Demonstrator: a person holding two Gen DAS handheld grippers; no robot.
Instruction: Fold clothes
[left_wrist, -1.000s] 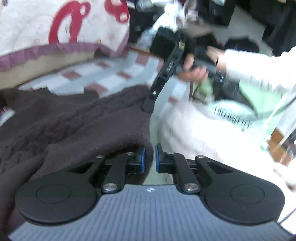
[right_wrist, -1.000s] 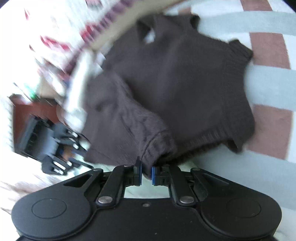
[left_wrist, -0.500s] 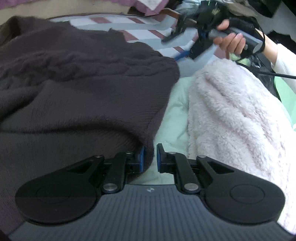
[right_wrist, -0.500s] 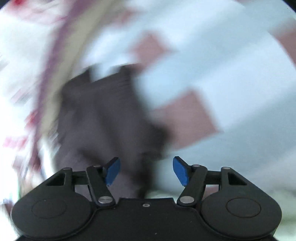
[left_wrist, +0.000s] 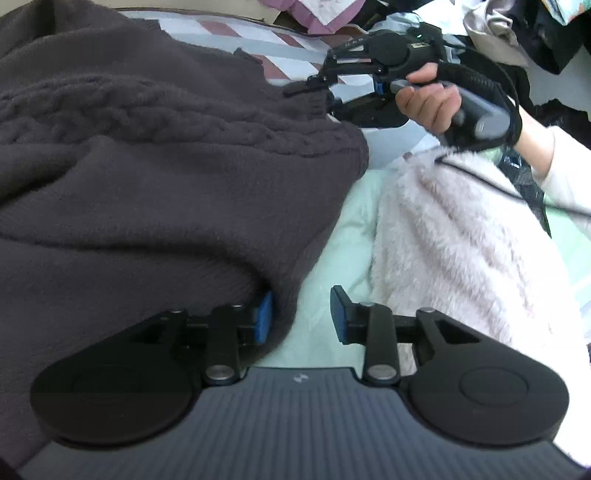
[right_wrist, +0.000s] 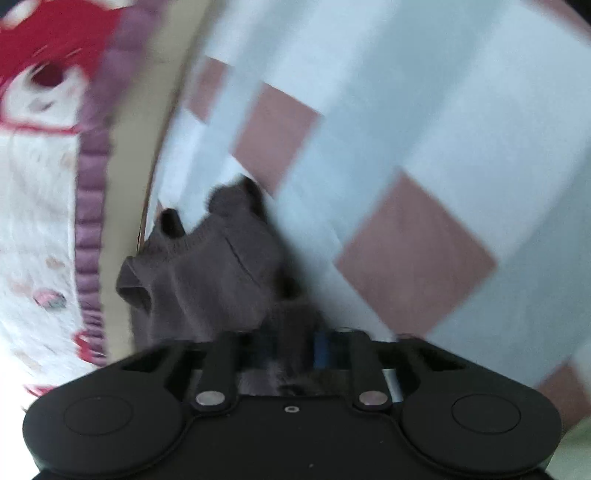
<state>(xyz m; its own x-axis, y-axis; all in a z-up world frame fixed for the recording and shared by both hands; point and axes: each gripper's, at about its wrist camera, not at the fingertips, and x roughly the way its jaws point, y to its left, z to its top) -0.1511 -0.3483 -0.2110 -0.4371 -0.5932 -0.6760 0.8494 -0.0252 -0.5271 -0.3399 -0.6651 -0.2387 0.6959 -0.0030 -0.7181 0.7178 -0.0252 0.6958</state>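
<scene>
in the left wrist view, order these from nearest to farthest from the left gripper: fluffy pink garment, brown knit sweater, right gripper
1. brown knit sweater: against the left gripper's left pad as its jaws open.
2. fluffy pink garment: just right.
3. right gripper: far top, jaws closing on the sweater's far edge.

Bed surface: checked sheet, pale blue-grey with dusty-pink squares. Near edge: pale mint-green cover. One side: white quilt with red print and purple ribbed border, beige band alongside. Far end: dark cluttered pile, contents indistinct. Lighting: soft, even.
</scene>
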